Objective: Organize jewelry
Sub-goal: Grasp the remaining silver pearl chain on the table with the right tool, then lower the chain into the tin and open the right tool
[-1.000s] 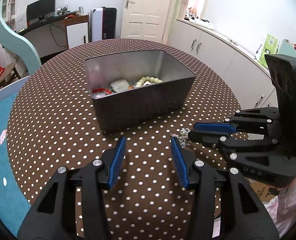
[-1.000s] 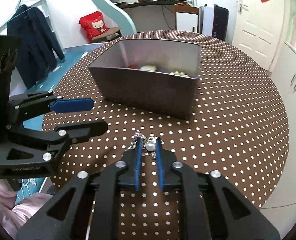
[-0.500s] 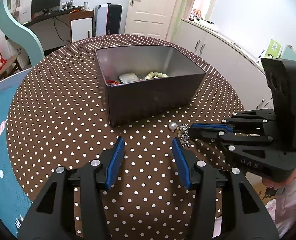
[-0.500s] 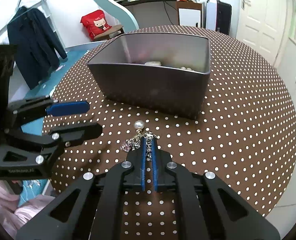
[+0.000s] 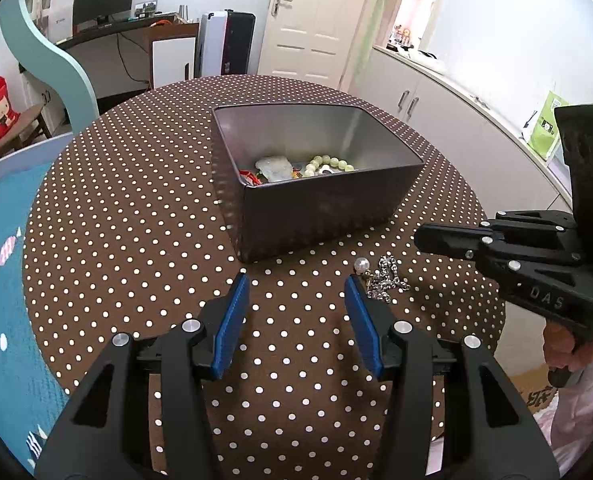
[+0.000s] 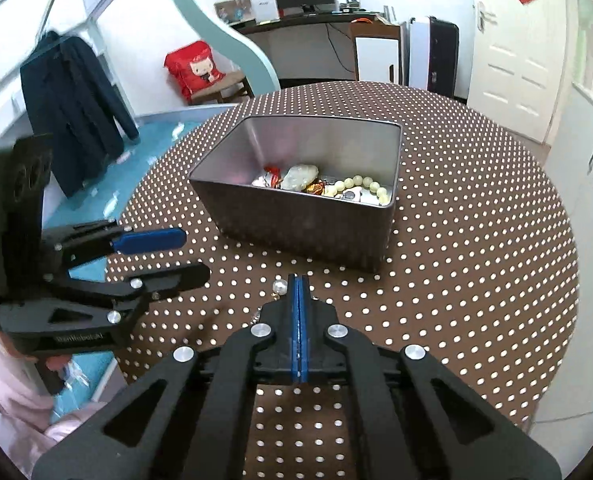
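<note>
I am at the pickup step: the necklace [image 5: 384, 280], a silver chain with a pearl [image 6: 279, 286], lies on the dotted table [image 5: 136, 240] short of the tin box [image 5: 324, 208], which already holds beads and other pieces.

From my left gripper [image 5: 296, 278] the necklace sits at about 3 o'clock, just beside the right-hand finger, and the tin is at 12 o'clock. That gripper stands about half open with nothing between its fingers.

My right gripper [image 6: 298, 278] is pressed flat, pad against pad. I cannot tell whether any link is caught. The pearl shows just off the tips at 9 o'clock.

A second ago those jaws stood apart around the pearl and chain. Now they have closed and the pearl is outside them.

Next, I judge, a gentle lift to test the pinch, then a carry to 12 o'clock over the tin.
</note>
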Motion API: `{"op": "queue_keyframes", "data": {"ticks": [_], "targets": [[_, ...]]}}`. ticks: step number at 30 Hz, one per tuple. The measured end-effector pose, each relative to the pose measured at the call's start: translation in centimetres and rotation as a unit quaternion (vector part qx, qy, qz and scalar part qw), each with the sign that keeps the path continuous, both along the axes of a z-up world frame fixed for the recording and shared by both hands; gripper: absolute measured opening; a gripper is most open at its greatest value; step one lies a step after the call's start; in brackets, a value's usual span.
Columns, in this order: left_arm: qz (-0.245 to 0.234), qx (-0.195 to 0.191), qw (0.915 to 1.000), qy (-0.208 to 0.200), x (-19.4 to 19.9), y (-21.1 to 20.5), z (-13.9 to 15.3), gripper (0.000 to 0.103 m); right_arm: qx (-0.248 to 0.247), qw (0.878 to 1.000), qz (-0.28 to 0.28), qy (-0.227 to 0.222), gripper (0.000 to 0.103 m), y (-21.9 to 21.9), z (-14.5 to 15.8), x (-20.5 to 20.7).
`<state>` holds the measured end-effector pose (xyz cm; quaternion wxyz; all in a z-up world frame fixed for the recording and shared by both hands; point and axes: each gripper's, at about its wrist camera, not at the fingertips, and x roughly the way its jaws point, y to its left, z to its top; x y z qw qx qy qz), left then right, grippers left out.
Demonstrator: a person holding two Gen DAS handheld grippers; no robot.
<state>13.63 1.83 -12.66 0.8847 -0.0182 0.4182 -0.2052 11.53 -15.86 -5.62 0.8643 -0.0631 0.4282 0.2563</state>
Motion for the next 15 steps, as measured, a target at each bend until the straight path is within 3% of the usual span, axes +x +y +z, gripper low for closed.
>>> {"op": "queue_keyframes", "data": {"ticks": [3, 4, 10, 11, 12, 15], "targets": [[-0.002, -0.001, 1.0, -0.001, 0.0, 0.0, 0.0, 0.051, -0.008, 1.0, -0.011, 0.017, 0.031, 0.5, -1.0, 0.4], [-0.002, -0.001, 1.0, 0.0, 0.2, 0.1, -0.1, 0.051, -0.008, 1.0, -0.007, 0.018, 0.036, 1.0, -1.4, 0.4], [0.01, 0.001, 0.9999, 0.002, 0.1, 0.7, -0.2, 0.051, -0.038, 0.999, 0.015, 0.024, 0.036, 3.7, -3.1, 1.5], [0.013, 0.001, 0.9999, 0.002, 0.1, 0.9, -0.2, 0.051, -0.043, 0.999, 0.018, 0.017, 0.031, 4.0, -3.2, 1.7], [0.015, 0.002, 0.9999, 0.003, 0.1, 1.1, -0.3, 0.051, -0.055, 0.998, 0.017, 0.011, 0.014, 4.2, -3.4, 1.8], [0.019, -0.002, 0.9998, 0.0, 0.2, 1.7, -0.1, 0.051, -0.058, 0.998, 0.021, 0.015, 0.01, 4.0, -3.5, 1.8]]}}
